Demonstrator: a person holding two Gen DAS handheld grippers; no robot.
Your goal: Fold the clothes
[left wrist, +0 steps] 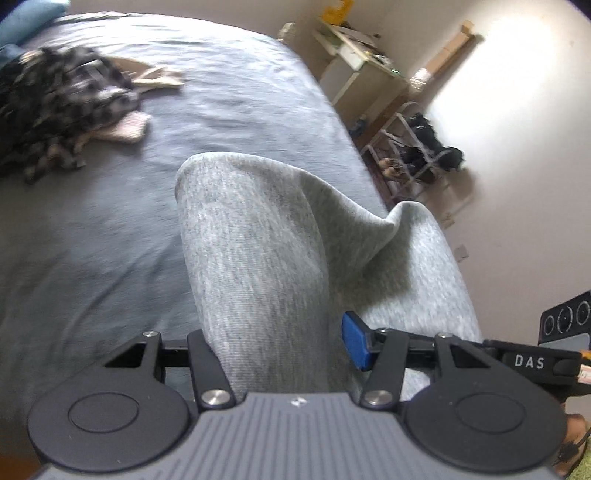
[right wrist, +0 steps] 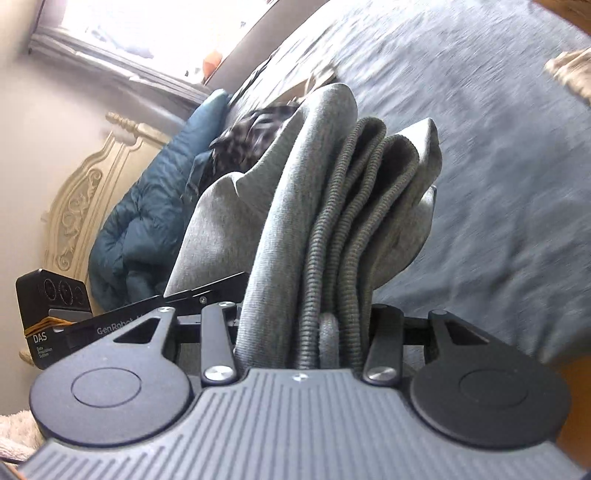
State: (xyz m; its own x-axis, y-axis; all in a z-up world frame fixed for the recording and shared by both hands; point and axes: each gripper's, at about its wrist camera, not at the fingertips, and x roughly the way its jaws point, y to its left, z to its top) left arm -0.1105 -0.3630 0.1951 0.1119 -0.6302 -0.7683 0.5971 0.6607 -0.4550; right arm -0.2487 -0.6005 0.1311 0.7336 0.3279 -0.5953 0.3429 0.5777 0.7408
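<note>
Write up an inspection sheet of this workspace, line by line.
Surface: bed with grey-blue cover, rumpled.
Job's things: grey garment gathered in both grippers, lifted off the cover.
Clutter: dark patterned clothes and beige pieces lying on the cover.
Grippers: left gripper and right gripper each shut on the grey garment.
Cables: nothing seen.
Surroundings: blue duvet, carved headboard, window, shoe rack.

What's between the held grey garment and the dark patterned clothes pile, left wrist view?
Bare grey bedspread only. Left wrist view shows nothing lying between the grey garment and the dark patterned clothes pile.
</note>
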